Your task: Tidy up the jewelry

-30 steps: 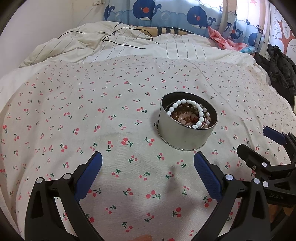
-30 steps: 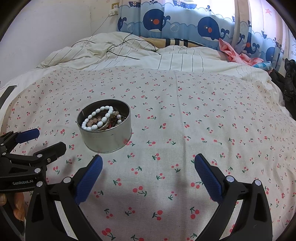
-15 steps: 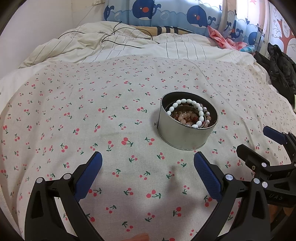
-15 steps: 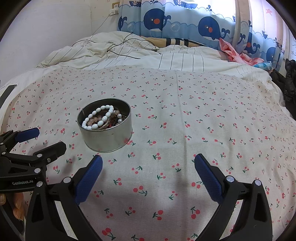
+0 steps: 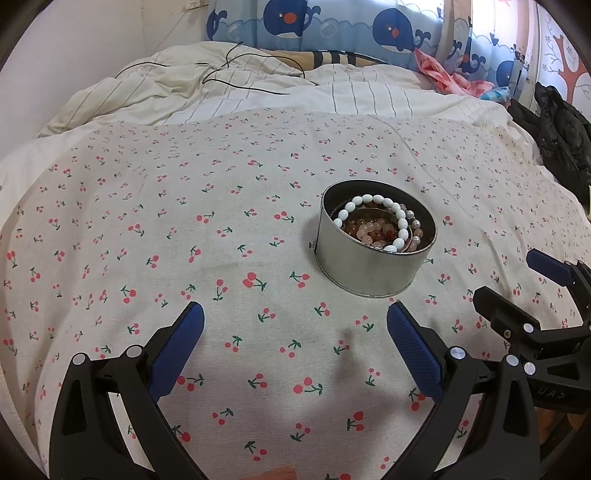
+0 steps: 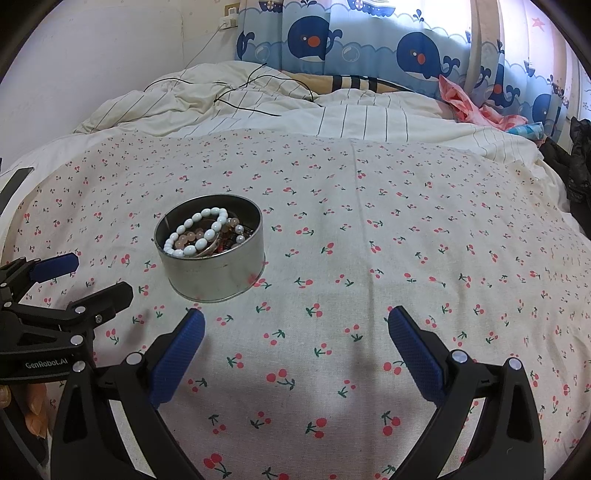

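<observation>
1. The left gripper [image 5: 295, 325] has its blue-padded fingers [image 5: 177, 343] spread wide and empty, low over the cherry-print bedspread [image 5: 147, 221]. The right gripper [image 6: 295, 328] is the same: fingers [image 6: 413, 350] splayed, nothing between them.

2. Just ahead, toward the middle of the bed, stands the round metal tin [image 5: 369, 266]. Inside it a white bead bracelet [image 5: 373, 218] lies on top of pinkish and reddish bead strands (no loose jewelry shows on the bedspread).

3. Judged from this, the sorting looks done or nearly so. If another piece is to be handled, come down from above the tin's open top and pinch one strand only. The tin is light and sits on soft bedding, so a nudge on its wall could tip it.

4. The left wrist view shows the tin on its right side and the right gripper beyond it at the frame edge. The right wrist view shows the tin [image 6: 214, 266] on its left and the left gripper [image 6: 88, 280], also spread.

5. Only the right wrist view shows the wall socket [image 6: 231, 14] with its black cable [image 6: 240, 99] trailing over the striped duvet [image 6: 332, 110].
</observation>
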`<state>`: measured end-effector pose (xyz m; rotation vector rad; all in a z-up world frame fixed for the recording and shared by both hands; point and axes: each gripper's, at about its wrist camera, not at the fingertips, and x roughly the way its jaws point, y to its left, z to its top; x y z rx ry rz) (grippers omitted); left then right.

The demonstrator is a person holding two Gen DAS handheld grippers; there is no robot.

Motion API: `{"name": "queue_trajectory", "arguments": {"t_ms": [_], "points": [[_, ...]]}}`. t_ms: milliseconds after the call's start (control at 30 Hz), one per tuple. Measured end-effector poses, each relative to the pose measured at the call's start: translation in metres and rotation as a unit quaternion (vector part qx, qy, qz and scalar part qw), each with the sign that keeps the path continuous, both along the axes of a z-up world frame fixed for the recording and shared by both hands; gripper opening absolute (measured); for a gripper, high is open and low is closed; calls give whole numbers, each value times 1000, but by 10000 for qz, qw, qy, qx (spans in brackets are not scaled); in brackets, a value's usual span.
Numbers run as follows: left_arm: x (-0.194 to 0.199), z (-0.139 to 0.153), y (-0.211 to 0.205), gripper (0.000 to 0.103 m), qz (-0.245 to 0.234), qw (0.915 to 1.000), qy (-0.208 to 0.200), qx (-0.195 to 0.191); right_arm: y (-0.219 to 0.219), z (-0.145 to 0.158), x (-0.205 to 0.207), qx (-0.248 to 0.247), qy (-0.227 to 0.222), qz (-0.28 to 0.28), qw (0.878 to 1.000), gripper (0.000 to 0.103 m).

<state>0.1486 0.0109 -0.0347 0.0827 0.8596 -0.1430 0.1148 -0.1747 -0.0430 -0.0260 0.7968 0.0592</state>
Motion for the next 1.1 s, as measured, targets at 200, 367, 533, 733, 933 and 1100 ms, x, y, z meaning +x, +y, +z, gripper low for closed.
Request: {"name": "queue_trajectory", "arguments": {"t_ms": [200,367,533,733,933,1100], "points": [[0,0,0,95,0,10000,-1,6,0,0,0,-4,3,4,10000,95],[1,-1,0,95,-13,10000,57,-32,1,-1,0,-3,15,7,10000,95],[2,-3,-3,95,13,9999,86,94,2,-4,-1,-3,23,11,10000,95],[-2,-1,3,95,-199,9994,-3,-295,-2,-4,1,128,39,-11,9999,95],[-7,4,0,93,-179,9995,-246,-47,-12,1,-4,289,-140,-214,9993,95],[1,4,7,95,111,9998,-115,-105,-10,-1,-1,221,-17,-193,9996,95]]}}
